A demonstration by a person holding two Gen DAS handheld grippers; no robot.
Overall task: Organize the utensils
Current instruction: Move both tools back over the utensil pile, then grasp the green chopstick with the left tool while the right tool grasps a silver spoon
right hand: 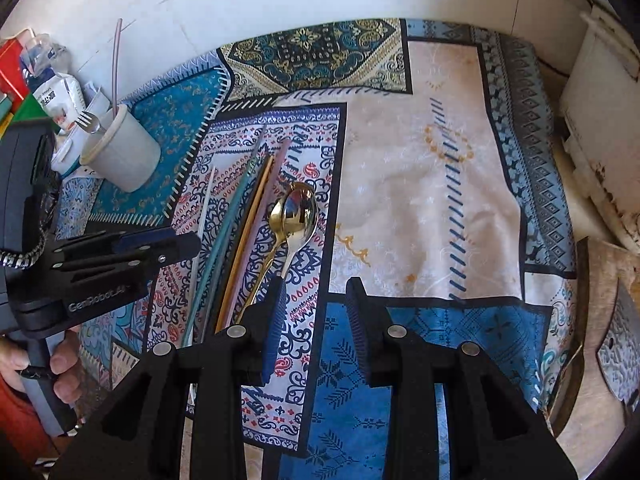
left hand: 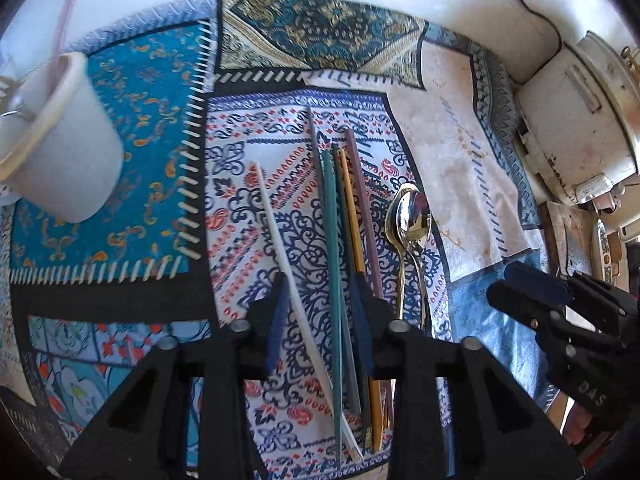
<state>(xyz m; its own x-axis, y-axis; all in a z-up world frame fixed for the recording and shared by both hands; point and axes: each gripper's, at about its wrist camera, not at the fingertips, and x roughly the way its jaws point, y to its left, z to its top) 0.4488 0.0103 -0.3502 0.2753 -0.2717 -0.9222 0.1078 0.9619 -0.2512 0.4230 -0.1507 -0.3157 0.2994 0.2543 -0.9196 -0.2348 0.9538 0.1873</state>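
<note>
The left gripper (left hand: 320, 304) is held partly open astride the chopsticks (left hand: 332, 248), nothing clamped. The right gripper (right hand: 316, 308) is seen partly open and empty, lower centre.

Left gripper (left hand: 320, 300) and right gripper (right hand: 316, 300) both pointing steeply down, jaws parted, nothing held.

Bare cloth (right hand: 420, 208) right of spoon (right hand: 294, 210) lies open.

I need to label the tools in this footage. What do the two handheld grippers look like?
Both are matte black plastic with two fingers, ridged dark blue pads and round silver screw heads. The left gripper has white "GenRobot.AI" lettering, a grey handle and a black-and-white braided cable. The right gripper shows white letters on its side.
</note>
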